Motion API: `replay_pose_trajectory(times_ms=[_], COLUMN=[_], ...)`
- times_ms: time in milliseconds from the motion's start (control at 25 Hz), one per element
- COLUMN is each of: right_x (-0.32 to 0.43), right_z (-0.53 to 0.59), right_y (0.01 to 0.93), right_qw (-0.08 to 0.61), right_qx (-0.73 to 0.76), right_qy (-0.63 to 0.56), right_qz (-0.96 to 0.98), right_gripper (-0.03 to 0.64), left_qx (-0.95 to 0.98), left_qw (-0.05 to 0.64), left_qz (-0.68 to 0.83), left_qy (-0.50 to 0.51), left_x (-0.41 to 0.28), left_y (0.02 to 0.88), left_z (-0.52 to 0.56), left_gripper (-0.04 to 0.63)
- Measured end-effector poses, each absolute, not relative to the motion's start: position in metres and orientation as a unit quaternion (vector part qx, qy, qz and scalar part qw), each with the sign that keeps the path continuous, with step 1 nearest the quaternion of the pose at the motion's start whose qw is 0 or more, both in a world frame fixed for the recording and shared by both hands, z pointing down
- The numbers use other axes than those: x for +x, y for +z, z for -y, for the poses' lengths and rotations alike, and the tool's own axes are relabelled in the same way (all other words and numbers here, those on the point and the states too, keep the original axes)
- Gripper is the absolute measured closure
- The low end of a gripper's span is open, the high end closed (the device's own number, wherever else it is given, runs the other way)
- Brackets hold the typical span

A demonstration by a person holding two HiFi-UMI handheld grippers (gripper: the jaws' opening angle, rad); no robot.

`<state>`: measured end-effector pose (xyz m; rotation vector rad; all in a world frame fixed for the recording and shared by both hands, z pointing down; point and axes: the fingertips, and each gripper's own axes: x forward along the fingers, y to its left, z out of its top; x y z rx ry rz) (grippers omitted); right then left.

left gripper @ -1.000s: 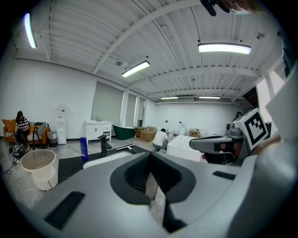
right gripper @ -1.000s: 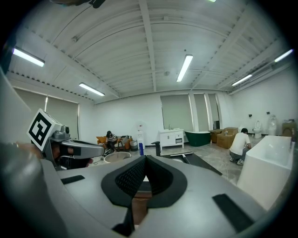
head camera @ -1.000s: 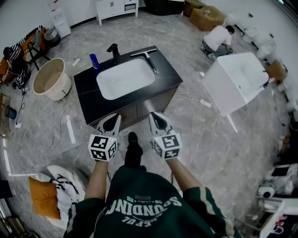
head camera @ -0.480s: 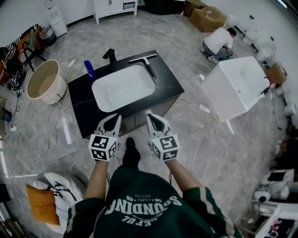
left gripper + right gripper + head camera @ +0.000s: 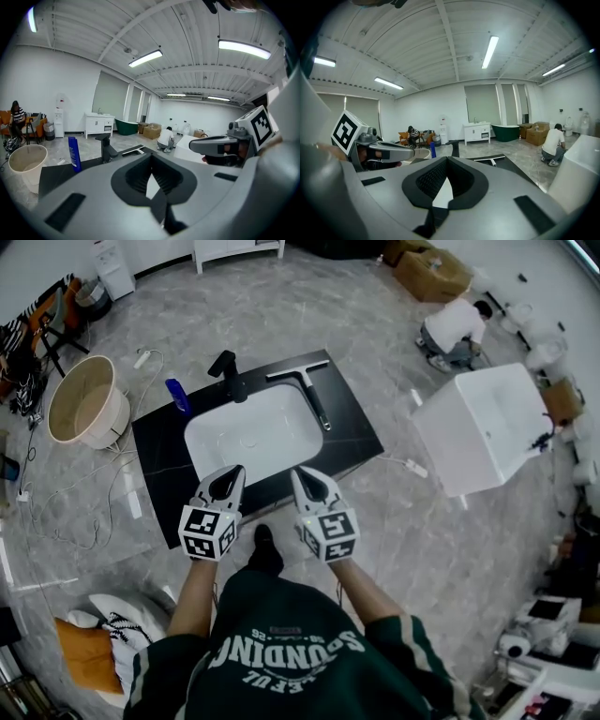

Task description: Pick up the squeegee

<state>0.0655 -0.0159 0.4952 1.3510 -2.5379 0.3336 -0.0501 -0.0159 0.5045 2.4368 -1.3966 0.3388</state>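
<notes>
The squeegee (image 5: 312, 392) lies on the far right part of a black countertop (image 5: 159, 446), its blade along the back edge and its dark handle pointing toward me beside the white sink basin (image 5: 253, 432). It shows small in the left gripper view (image 5: 133, 150) and the right gripper view (image 5: 492, 159). My left gripper (image 5: 226, 486) (image 5: 151, 159) and right gripper (image 5: 308, 486) (image 5: 446, 160) hover side by side over the counter's near edge, well short of the squeegee. Both are shut and hold nothing.
A black faucet (image 5: 230, 371) and a blue bottle (image 5: 178, 395) stand behind the basin. A round beige tub (image 5: 86, 401) sits left of the vanity, a white boxy unit (image 5: 483, 427) to the right. A person (image 5: 455, 329) crouches at the far right. Cables lie on the floor.
Both grippers have come forward together, from over the floor in front of the vanity to over its near edge. Their jaws stayed shut.
</notes>
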Motion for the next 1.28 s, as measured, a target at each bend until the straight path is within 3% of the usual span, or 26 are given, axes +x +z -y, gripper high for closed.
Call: replay_pose_trajectory(times_ms=[1280], right_x=[0.011], right_z=[0.184], right_y=[0.507], right_qw=[0.136], right_qx=[0.402], right_qy=[0.121], right_qz=[0.897], right_gripper=[0.615], left_qx=[0.818], left_qw=[0.182], left_qz=[0.535], left_qy=[0.108], left_x=[-0.091], left_y=[0.509], left_z=[0.157], left_gripper=[0.593])
